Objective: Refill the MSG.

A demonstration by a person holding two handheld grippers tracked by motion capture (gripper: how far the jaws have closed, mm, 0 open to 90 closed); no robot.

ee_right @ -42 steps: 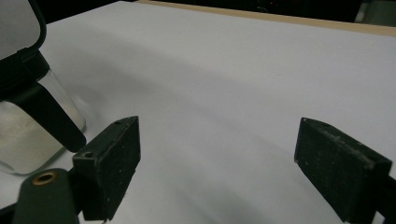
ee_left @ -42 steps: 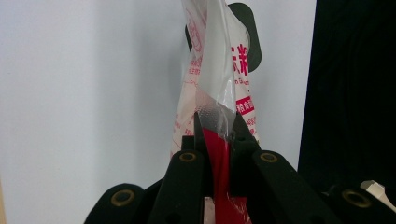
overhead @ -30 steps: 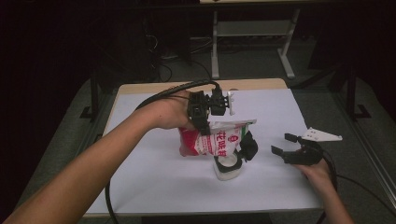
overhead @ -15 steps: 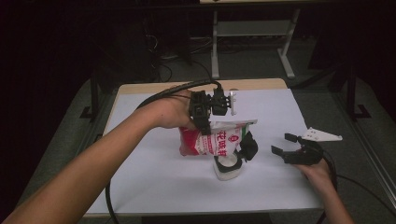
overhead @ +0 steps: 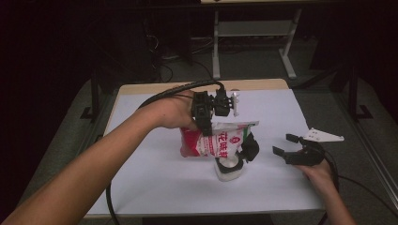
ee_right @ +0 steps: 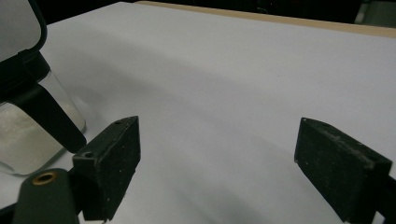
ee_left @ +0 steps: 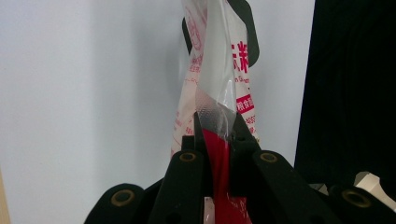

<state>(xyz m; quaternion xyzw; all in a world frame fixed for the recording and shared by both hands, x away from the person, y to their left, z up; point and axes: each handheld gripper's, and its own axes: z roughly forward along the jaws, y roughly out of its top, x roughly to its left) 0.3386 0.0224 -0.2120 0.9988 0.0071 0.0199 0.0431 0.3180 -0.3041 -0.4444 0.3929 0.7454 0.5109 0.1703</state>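
Nothing moved; left gripper view reveals jaws pinching the bag.

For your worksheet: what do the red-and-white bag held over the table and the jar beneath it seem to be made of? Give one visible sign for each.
The bag: thin glossy plastic film, it seems; its clear sealed edge is see-through and creases where the left tool pinches it. The jar: clear glass or hard plastic, hard to tell which; white grains show through its wall. Its lid looks like matt black plastic.

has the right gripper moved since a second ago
No. The right gripper sits open at the same spot near the table's right edge, beside the jar.
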